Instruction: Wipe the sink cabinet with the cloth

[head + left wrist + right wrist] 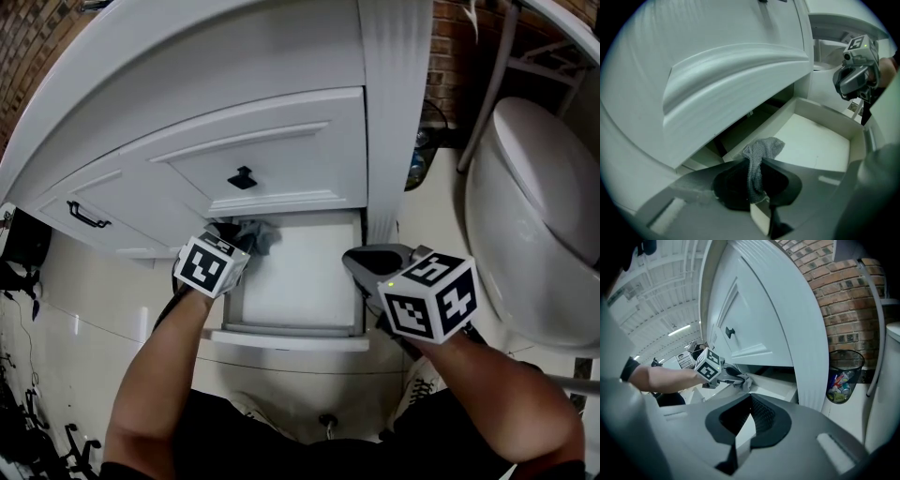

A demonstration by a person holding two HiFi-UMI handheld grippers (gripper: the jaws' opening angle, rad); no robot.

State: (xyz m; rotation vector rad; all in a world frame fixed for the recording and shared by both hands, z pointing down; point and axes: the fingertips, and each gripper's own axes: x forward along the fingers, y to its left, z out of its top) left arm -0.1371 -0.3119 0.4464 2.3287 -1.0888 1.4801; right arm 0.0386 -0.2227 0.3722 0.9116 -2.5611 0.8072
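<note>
Pinching the grey cloth (pixel 761 152) in our left gripper (pixel 757 180) at the open drawer (pixel 300 277), we hold our right gripper (pixel 746 416) empty, jaws together

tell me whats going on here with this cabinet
A person holds a gripper in each hand at a white sink cabinet whose bottom drawer is open. The left gripper is shut on a grey cloth and has it at the drawer's back left corner. The right gripper, jaws together on nothing, hovers by the drawer's right side.
</note>
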